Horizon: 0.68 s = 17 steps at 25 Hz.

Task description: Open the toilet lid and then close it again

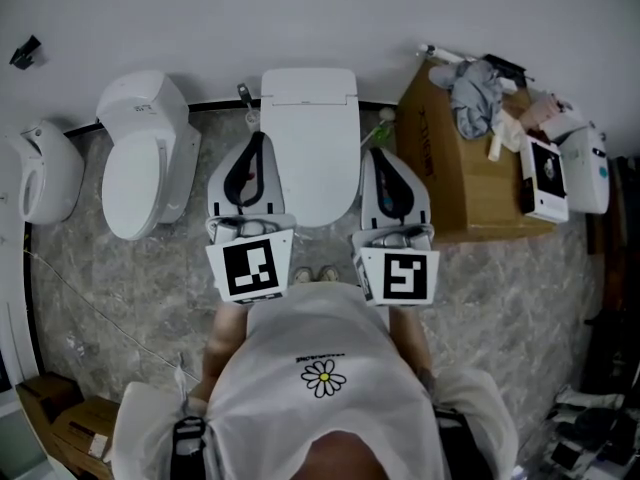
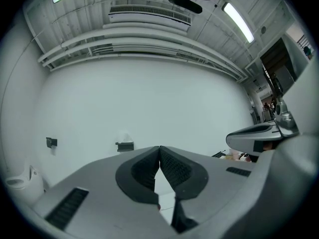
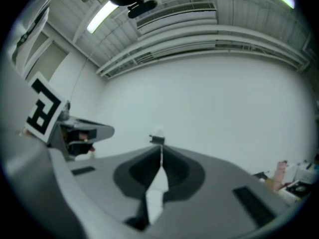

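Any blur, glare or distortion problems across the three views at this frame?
Head view: evenly lit and sharp, no hard shadows, toilet lid near white with little surface detail, wall base slightly bowed. Left gripper view: strong fisheye with black corners, ceiling light strip blown out, fingers crisp. Right gripper view: same fisheye, softer overall, fingers blurred.

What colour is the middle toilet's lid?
White. The toilet lid shows best in the head view.

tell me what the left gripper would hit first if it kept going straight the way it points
Most likely the white wall: the left gripper, jaws shut, aims level at it, with nothing nearer in line. Depth is unclear.
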### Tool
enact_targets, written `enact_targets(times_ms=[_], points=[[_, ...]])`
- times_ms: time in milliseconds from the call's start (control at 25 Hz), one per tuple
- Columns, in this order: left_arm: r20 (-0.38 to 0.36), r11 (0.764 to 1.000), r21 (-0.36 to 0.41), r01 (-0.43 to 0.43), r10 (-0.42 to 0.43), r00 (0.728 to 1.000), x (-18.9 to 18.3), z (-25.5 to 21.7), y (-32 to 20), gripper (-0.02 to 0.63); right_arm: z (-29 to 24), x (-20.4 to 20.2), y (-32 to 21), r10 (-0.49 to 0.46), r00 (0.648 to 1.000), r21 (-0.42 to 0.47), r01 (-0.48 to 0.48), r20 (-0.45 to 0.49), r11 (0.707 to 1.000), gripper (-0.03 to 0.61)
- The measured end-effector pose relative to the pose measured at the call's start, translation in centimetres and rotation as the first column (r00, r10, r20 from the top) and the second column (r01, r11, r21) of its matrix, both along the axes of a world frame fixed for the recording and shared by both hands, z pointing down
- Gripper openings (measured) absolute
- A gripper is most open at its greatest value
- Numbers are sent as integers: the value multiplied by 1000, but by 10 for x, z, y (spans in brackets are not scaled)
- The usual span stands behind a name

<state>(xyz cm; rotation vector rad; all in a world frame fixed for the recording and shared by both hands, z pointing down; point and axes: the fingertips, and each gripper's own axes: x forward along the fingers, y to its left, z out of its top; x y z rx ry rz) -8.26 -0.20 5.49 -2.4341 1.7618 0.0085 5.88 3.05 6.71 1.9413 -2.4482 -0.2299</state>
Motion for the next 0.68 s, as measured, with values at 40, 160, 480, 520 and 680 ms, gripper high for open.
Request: enact_targets(times_ms=[40,160,480,520,680], points=[[-1,1000,0,-3,3,1000,1,0,1,25,1,1,1,3,1000,-5,-3,-3,1000,34],[-1,1000,3,-8,8,1000,2,-1,3,25,3,4,3,8,1000,-12,-8,-3,1000,33],[27,1000,12,-17,17,999,8,-3,9,25,0,11,6,18,1000,-15,-18,15,1000,32],[28,1000,11,-17,17,999,9,-2,10,25,1,13,6,17,1000,-16,-17,17,1000,32],[27,1000,9,-17,17,999,12,0,15,24,6,17,10,17,1000,-23,-17,8,1000,32]])
